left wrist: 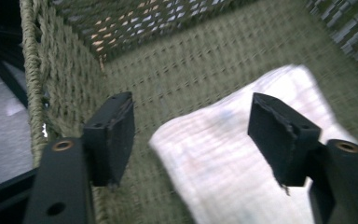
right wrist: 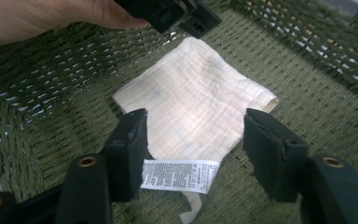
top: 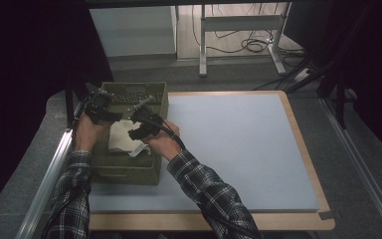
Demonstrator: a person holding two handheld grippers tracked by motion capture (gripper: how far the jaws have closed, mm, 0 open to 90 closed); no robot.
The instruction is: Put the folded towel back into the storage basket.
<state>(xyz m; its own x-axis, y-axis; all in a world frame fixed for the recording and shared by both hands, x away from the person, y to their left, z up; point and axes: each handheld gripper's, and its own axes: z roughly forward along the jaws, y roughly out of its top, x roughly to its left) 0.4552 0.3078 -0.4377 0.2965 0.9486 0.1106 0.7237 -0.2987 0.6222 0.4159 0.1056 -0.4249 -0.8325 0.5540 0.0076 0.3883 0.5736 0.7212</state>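
A folded cream cloth (top: pixel 122 135) (left wrist: pixel 242 154) (right wrist: pixel 193 107) with a white care label (right wrist: pixel 179 175) lies flat on the bottom of an olive woven basket (top: pixel 129 172) (left wrist: pixel 200 60) (right wrist: pixel 307 93) at the table's left. My left gripper (top: pixel 97 107) (left wrist: pixel 191 135) hovers open over the basket's left side, above one corner of the cloth. My right gripper (top: pixel 142 124) (right wrist: pixel 193 149) is open just above the cloth's near edge, jaws either side of the label. In the right gripper view the left gripper (right wrist: pixel 168 14) and a hand appear at the top.
The basket stands on a pale blue mat (top: pixel 229 144) over a wooden tabletop (top: pixel 308 159). A metal rail (top: pixel 49 174) runs along the left. Behind the table are a white table frame (top: pixel 238 30) and floor cables (top: pixel 253 45).
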